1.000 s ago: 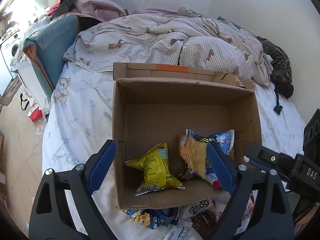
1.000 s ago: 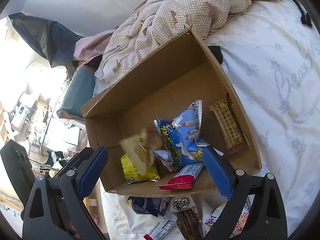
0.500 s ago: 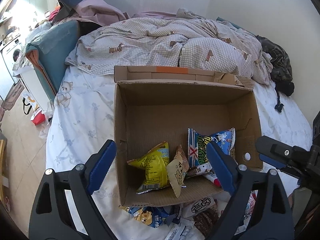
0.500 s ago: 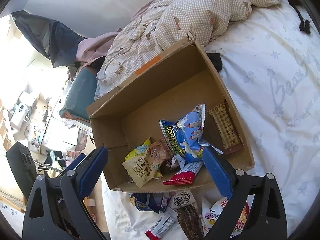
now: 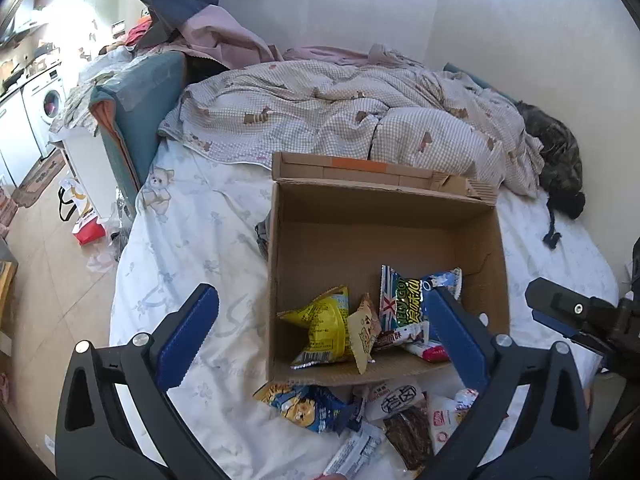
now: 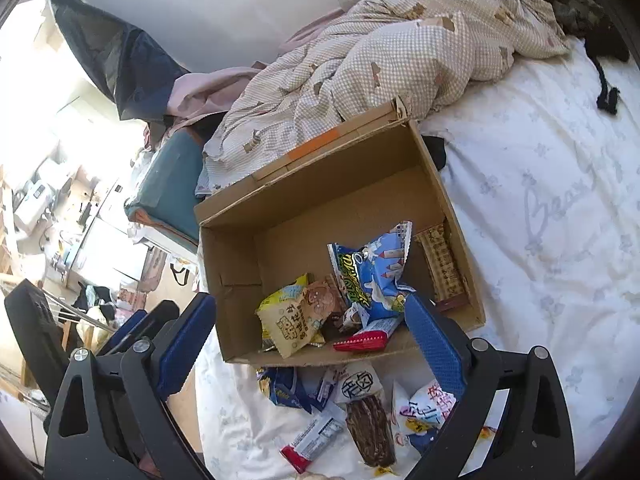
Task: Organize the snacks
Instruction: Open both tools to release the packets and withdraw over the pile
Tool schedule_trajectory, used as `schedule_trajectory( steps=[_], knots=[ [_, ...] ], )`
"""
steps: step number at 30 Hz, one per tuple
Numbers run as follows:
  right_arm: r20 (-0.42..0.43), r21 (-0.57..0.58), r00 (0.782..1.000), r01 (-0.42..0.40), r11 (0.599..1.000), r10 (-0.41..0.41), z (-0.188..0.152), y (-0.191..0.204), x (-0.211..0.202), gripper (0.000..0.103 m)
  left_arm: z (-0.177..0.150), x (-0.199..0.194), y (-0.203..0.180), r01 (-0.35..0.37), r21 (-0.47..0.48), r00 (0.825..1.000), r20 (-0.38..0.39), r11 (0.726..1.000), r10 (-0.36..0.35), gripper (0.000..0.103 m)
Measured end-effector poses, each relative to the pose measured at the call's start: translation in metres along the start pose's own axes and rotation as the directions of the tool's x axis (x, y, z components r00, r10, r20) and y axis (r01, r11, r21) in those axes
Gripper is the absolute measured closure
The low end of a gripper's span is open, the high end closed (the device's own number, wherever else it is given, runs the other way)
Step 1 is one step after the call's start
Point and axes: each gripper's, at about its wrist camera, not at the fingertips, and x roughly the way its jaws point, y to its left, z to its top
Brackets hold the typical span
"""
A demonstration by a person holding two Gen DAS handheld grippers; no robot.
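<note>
An open cardboard box (image 5: 384, 204) (image 6: 320, 184) stands on the bed. In it lie a yellow bag (image 5: 324, 324), a tan cookie packet (image 5: 362, 332) (image 6: 296, 322), a blue-white bag (image 5: 404, 300) (image 6: 372, 268), a red-white bar (image 6: 366, 336) and a brown bar (image 6: 442, 268). Several loose snacks lie in front of the box: a blue cartoon bag (image 5: 304, 404), a dark jerky pack (image 6: 370, 428), a white pack (image 6: 428, 404). My left gripper (image 5: 320, 336) is open and empty above the box's near edge. My right gripper (image 6: 312, 340) is open and empty there too.
A checked duvet (image 5: 340, 116) is bunched behind the box. A dark garment (image 5: 560, 160) lies at the far right. The bed's left edge drops to the floor (image 5: 48, 272), with a teal cushion (image 5: 136, 108) beside it. White sheet (image 6: 540, 208) spreads right of the box.
The tan cookie packet fell into the box and came to rest against the yellow bag. Both grippers drew back and up from the box.
</note>
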Motion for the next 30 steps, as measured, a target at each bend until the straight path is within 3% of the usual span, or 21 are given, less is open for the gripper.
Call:
schedule_trajectory(
  steps=[16, 28, 30],
  knots=[
    [-0.008, -0.074, 0.996, 0.085, 0.994, -0.086, -0.035, 0.0, -0.034, 0.004, -0.048, -0.029, 0.02, -0.05, -0.024, 0.994, -0.101, 0.998, 0.047, 0.001],
    [-0.15, 0.055, 0.977, 0.158, 0.986, -0.148, -0.077, -0.039, -0.036, 0.003, -0.072, -0.02, 0.031, -0.075, -0.065, 0.974, -0.219, 0.995, 0.059, 0.001],
    [-0.179, 0.114, 0.977, 0.136, 0.984, -0.115, -0.083, -0.048, -0.034, 0.003, -0.075, -0.014, 0.037, -0.08, -0.092, 0.968, -0.246, 0.993, 0.055, 0.001]
  ],
)
